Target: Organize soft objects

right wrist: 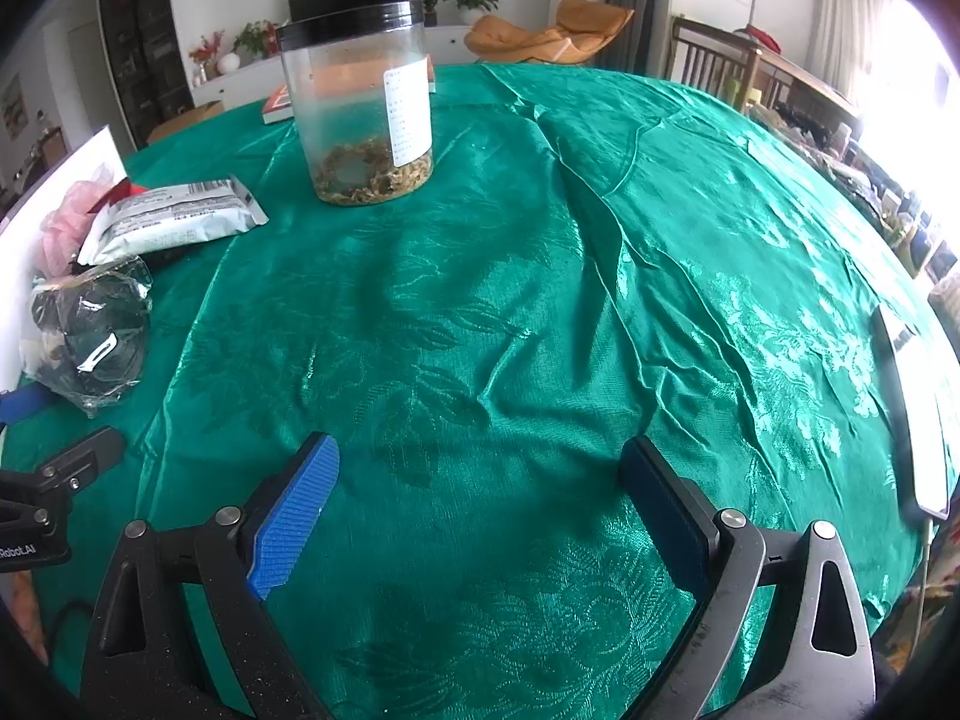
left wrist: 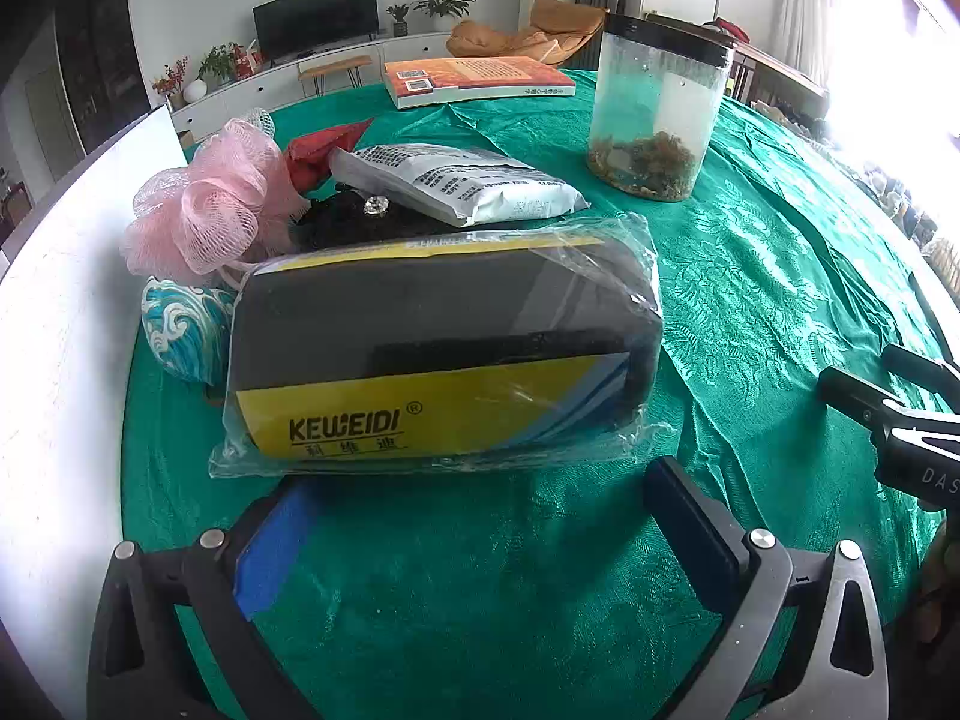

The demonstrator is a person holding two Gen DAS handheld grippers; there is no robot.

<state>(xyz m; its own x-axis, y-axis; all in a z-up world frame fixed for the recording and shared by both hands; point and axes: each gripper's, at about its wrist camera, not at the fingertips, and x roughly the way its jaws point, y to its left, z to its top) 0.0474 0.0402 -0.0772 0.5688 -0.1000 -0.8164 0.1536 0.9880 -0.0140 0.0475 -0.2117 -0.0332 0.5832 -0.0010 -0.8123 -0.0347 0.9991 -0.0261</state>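
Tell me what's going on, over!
Left gripper open, facing bagged sponge. Right gripper open over bare cloth. Nothing blocking.

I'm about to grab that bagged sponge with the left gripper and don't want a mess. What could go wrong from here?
1. The black-and-yellow sponge in its loose clear plastic bag may slip; the open left gripper might pinch only film.
2. The white printed foil packet sits just behind the sponge, possibly resting on it, and the pink mesh bath puff crowds beside it, so lifting could drag either.
3. The clear plastic jar with a black lid stands upright nearby; a wide swing might topple it.
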